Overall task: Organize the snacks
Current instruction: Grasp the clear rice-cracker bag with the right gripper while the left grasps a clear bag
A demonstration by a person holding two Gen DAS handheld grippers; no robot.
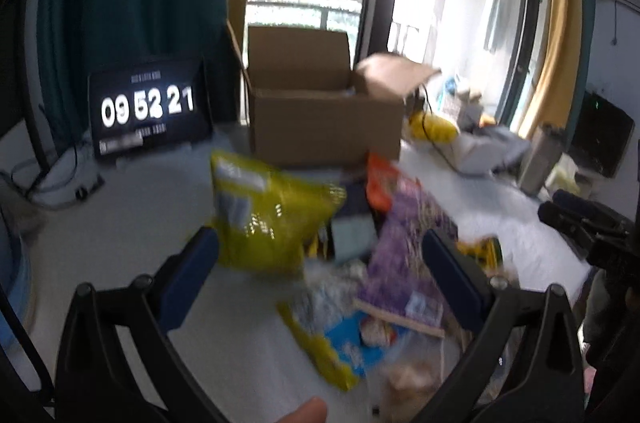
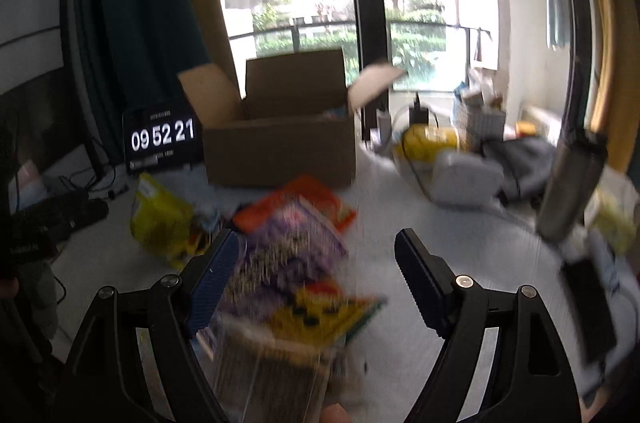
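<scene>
Both tongs [image 1: 320,251] [image 2: 316,251] gape, tilted down over snack bags [image 1: 384,243].

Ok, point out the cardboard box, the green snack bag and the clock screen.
cardboard box [image 1: 324,127]: left wrist view, front wall.
green snack bag [image 1: 272,219]: left wrist view, middle of the bag.
clock screen [image 2: 162,137]: right wrist view, the digits.

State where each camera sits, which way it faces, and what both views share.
Left wrist: on the left tongs, looking forward and down at the yellow bag, with the purple bag to its right; open jaws and a fingertip show.
Right wrist: on the right tongs, facing the same way over the purple bag; open jaws and a fingertip show.
Shared: the open box, the clock, the snack pile, the window.
</scene>
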